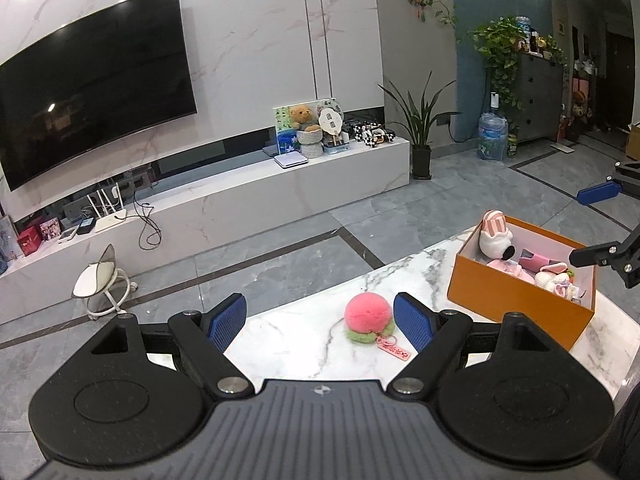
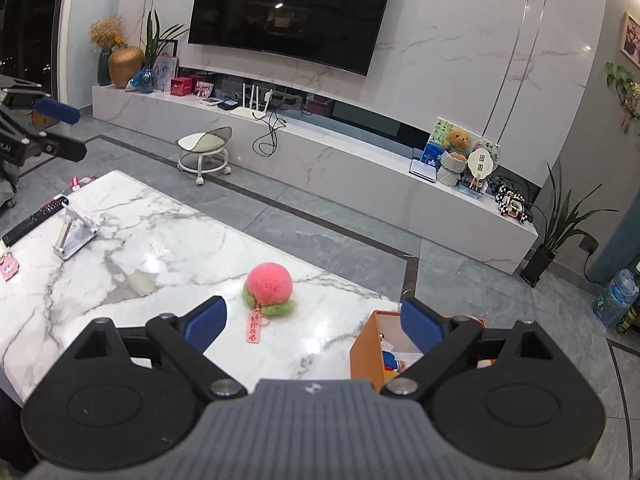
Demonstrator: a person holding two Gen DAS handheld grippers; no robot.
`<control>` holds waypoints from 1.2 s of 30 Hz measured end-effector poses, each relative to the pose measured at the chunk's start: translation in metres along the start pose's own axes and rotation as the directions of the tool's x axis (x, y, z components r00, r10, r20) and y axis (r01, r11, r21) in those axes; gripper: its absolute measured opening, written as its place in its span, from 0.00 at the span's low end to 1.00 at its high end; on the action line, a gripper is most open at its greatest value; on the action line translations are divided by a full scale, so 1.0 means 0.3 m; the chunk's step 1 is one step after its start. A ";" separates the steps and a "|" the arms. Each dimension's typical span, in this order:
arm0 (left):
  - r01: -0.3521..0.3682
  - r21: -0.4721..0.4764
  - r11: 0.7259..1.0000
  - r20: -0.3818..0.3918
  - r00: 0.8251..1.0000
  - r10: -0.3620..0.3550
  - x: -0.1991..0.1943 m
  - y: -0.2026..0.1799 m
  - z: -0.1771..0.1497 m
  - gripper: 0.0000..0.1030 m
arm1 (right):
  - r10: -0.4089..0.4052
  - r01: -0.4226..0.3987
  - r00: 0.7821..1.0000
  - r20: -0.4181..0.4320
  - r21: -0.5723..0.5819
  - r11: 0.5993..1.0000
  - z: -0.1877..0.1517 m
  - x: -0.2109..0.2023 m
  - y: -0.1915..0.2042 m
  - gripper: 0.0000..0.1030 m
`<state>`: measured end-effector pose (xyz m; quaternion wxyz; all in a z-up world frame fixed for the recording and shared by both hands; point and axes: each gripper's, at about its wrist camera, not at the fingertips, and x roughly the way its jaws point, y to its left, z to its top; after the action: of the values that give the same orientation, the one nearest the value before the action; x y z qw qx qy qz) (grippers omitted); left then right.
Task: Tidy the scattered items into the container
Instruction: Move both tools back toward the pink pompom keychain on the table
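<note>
While lying alone on the marble surface (image 1: 304, 340), pink plush peach (image 1: 368, 314) with green leaf base and pink tag (image 1: 393, 347), touching neither hand-held gripper. Left hand-held gripper (image 1: 320, 322) spread wide and empty, blue pads (image 1: 226, 322) apart with the peach ahead between them, nearer the right-hand pad but clear of it. Right hand-held gripper (image 2: 314, 326) likewise wide open and holding nothing, peach ahead and slightly toward its left pad, tag trailing toward the camera. No earlier view to compare, so only the wide gap told.

Just beside the peach, to its right in the left wrist view, orange box (image 1: 520, 300) near the edge of the surface, open on top, already holding a striped plush toy (image 1: 495, 236) and other pink and white soft things. Right hand-held gripper's far pad over the box's near corner in its own view. Nothing between peach and box.

Farther off on the surface: black remote (image 2: 34, 220), small white folding stand (image 2: 74, 234), a pink item (image 2: 8, 267) at the left edge. Beyond, grey tiled floor, low white stool (image 2: 204, 150), long white TV bench (image 2: 320, 152) under a dark screen (image 2: 292, 8).
</note>
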<state>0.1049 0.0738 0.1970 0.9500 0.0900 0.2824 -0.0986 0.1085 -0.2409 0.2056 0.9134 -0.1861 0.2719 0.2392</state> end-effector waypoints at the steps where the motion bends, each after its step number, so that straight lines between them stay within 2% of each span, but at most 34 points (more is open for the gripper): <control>1: 0.003 0.001 1.000 -0.001 1.000 -0.003 0.006 -0.003 0.000 0.93 | 0.000 0.000 1.000 -0.003 0.000 1.000 -0.003 0.003 0.000 0.93; 11: 0.009 -0.008 1.000 -0.018 1.000 -0.009 0.062 0.015 -0.023 0.93 | 0.018 -0.017 1.000 -0.022 0.024 1.000 -0.031 0.061 -0.010 0.95; 17: -0.005 -0.099 0.995 -0.055 0.998 -0.001 0.141 0.065 -0.122 0.93 | 0.046 -0.044 0.998 -0.046 0.037 0.998 -0.031 0.160 0.008 0.95; 21: 0.012 -0.168 0.986 -0.092 0.995 -0.028 0.222 0.094 -0.204 0.93 | 0.068 -0.065 0.996 -0.061 0.042 0.997 -0.024 0.240 0.028 0.96; 24: 0.004 -0.231 0.973 -0.109 0.994 -0.030 0.280 0.130 -0.266 0.93 | 0.080 -0.077 0.994 -0.068 0.053 0.996 -0.014 0.307 0.044 0.96; 28: 0.001 -0.374 0.928 -0.122 0.991 -0.050 0.366 0.191 -0.363 0.93 | 0.100 -0.094 0.992 -0.080 0.074 0.993 0.001 0.403 0.066 0.96; 30: -0.006 -0.372 0.928 -0.144 0.988 -0.052 0.407 0.202 -0.402 0.93 | 0.113 -0.105 0.990 -0.087 0.090 0.990 0.007 0.458 0.079 0.96; 33: -0.052 -0.353 0.934 -0.183 0.983 -0.014 0.450 0.213 -0.448 0.93 | 0.131 -0.120 0.987 -0.093 0.116 0.986 0.010 0.541 0.103 0.96; 36: -0.080 -0.429 0.900 -0.217 0.976 -0.017 0.485 0.244 -0.505 0.93 | 0.157 -0.142 0.982 -0.103 0.143 0.980 0.012 0.637 0.129 0.96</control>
<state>0.1634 0.1589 0.0000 0.9112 -0.1097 0.3970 -0.0070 0.2301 -0.1434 0.0885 0.8862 -0.1164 0.3523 0.2774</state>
